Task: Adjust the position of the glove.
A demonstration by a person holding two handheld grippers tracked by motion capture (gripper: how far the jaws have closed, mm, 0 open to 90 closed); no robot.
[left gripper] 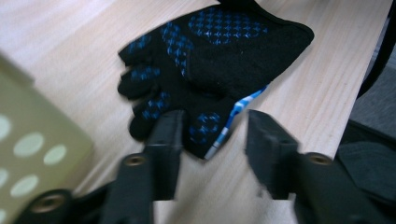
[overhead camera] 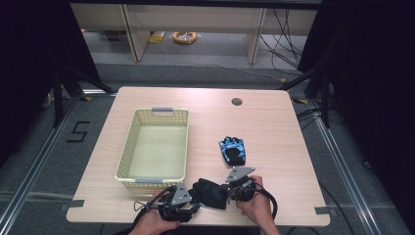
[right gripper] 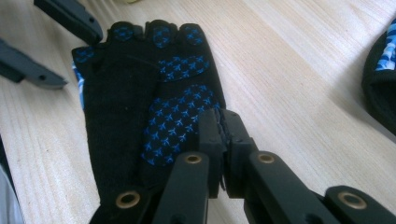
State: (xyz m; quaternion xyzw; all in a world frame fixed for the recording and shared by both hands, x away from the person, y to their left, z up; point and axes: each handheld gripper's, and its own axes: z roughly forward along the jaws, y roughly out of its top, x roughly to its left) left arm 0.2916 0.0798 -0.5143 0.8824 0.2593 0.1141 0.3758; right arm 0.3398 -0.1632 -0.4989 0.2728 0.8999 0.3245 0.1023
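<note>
A black fingerless glove with blue grip dots (overhead camera: 211, 193) lies palm up near the table's front edge, between my two grippers. In the left gripper view, my left gripper (left gripper: 214, 140) is open, its jaws standing either side of a corner of this glove (left gripper: 205, 60). My right gripper (right gripper: 223, 133) is shut, pinching the cuff edge of the same glove (right gripper: 140, 93). From above, the left gripper (overhead camera: 195, 198) meets the glove from the left and the right gripper (overhead camera: 228, 192) from the right. A second black and blue glove (overhead camera: 232, 151) lies flat farther back on the table.
A pale yellow-green perforated basket (overhead camera: 128, 142) with grey handles stands left of centre, and its wall (left gripper: 37, 149) is close to my left gripper. The second glove (right gripper: 380, 84) is off to the right. A cable hole (overhead camera: 237, 102) sits near the far edge.
</note>
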